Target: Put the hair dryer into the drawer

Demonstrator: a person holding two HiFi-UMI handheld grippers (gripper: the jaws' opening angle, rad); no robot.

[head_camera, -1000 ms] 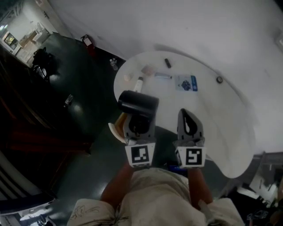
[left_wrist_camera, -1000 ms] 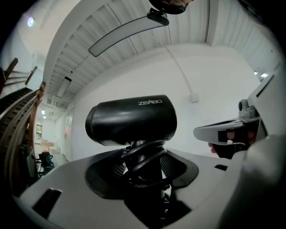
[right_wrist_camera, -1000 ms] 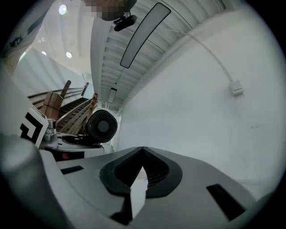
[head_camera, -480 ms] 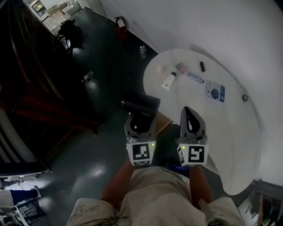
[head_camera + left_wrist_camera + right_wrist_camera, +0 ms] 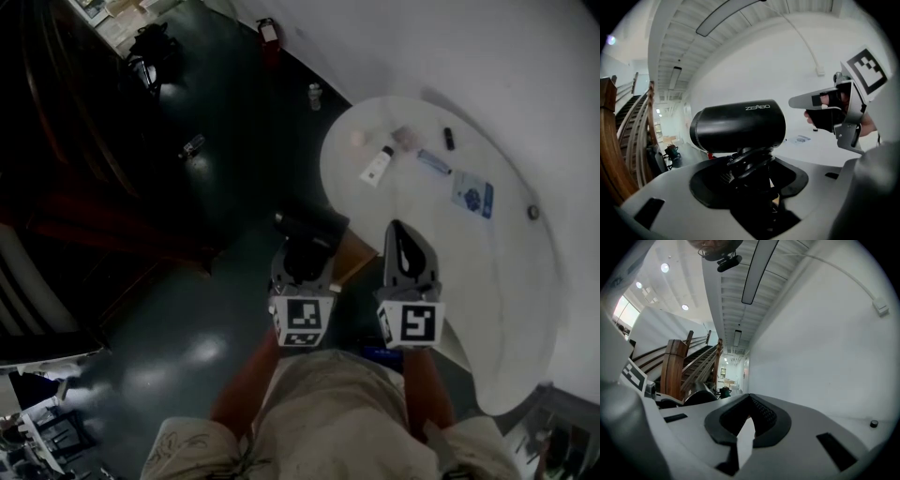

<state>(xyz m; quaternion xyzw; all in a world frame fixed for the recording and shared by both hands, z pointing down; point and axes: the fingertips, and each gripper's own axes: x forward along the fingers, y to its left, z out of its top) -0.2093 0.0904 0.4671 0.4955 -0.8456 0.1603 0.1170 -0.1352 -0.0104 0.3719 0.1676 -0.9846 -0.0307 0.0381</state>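
The black hair dryer (image 5: 307,228) is held by its handle in my left gripper (image 5: 304,251), with its barrel lying crosswise above the jaws. In the left gripper view the barrel (image 5: 738,127) fills the middle and the folded handle sits clamped in my left gripper (image 5: 751,180). My right gripper (image 5: 405,246) hovers beside it to the right, shut and empty; it also appears as the right gripper (image 5: 829,112) in that view. My right gripper (image 5: 749,401) has nothing between its pads. A tan wooden piece (image 5: 351,255) shows below, between both grippers; I cannot tell whether it is the drawer.
A white rounded table (image 5: 487,272) lies to the right, with a white tube (image 5: 375,167), a blue-and-white packet (image 5: 472,194) and small items on it. Dark glossy floor (image 5: 187,309) spreads to the left. A wooden staircase (image 5: 679,364) rises beyond.
Both grippers, with the dryer still held, have come down and off the tabletop towards its left edge. The table now lies further right in the head view.
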